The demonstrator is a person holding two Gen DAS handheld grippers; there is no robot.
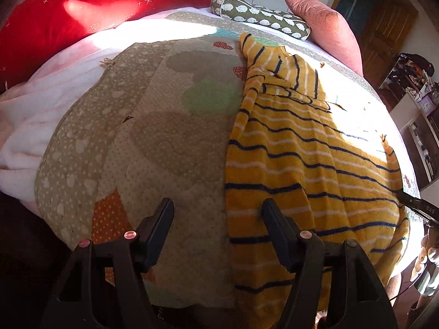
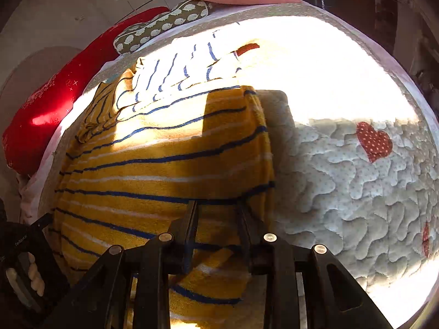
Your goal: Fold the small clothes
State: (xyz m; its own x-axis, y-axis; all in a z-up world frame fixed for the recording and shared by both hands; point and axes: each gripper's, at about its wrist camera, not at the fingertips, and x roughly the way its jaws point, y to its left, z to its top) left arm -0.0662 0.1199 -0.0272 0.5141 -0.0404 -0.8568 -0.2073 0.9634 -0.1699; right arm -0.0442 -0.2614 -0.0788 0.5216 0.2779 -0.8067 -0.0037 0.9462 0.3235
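On the bed: yellow striped jumper (image 1: 301, 159) lies spread over a dotted quilt (image 1: 153, 142), sleeve folded across its top.
Left tool (image 1: 218, 209): jaws wide, nothing gripped, hanging over the jumper's left edge.
Right tool (image 2: 218, 209): jaws apart over the jumper's right side; can't tell if any fabric's pinched.
Pillows: red pillow (image 1: 82, 19), pink cushion (image 1: 323, 24) at the head.
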